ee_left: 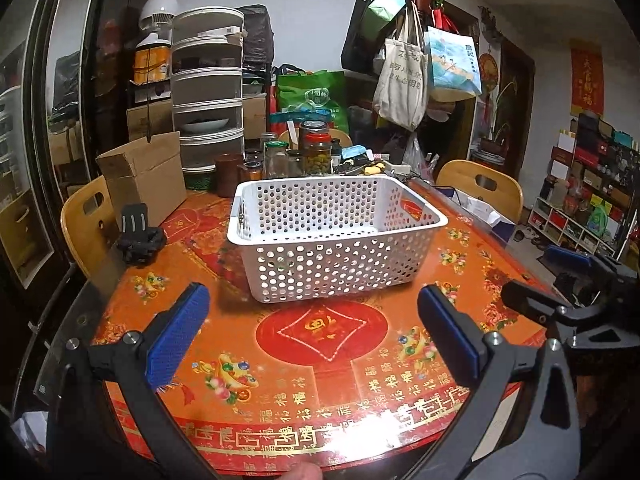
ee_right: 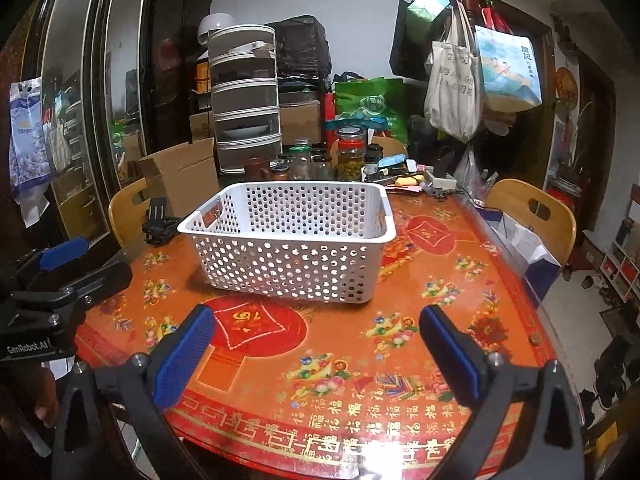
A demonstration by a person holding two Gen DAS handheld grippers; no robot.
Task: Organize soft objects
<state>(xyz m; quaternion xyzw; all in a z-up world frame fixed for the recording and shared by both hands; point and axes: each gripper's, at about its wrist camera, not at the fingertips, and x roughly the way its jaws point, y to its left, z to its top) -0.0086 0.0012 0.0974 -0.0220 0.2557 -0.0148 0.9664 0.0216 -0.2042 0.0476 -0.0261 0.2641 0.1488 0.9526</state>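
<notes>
A white perforated plastic basket (ee_left: pixel 336 236) sits on the red-and-orange patterned tabletop (ee_left: pixel 320 380), just beyond both grippers, left (ee_left: pixel 312 336) and right (ee_right: pixel 316 354), jaws spread wide, holding nothing.

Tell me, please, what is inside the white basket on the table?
The white basket appears empty: only its perforated floor and walls show in both views. The near wall hides a strip of floor behind it.

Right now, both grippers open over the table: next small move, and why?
Probably pan to find a soft item. The white perforated plastic basket looks empty, the left gripper and right gripper hold nothing, and no soft object shows on the red patterned tabletop near them.
</notes>
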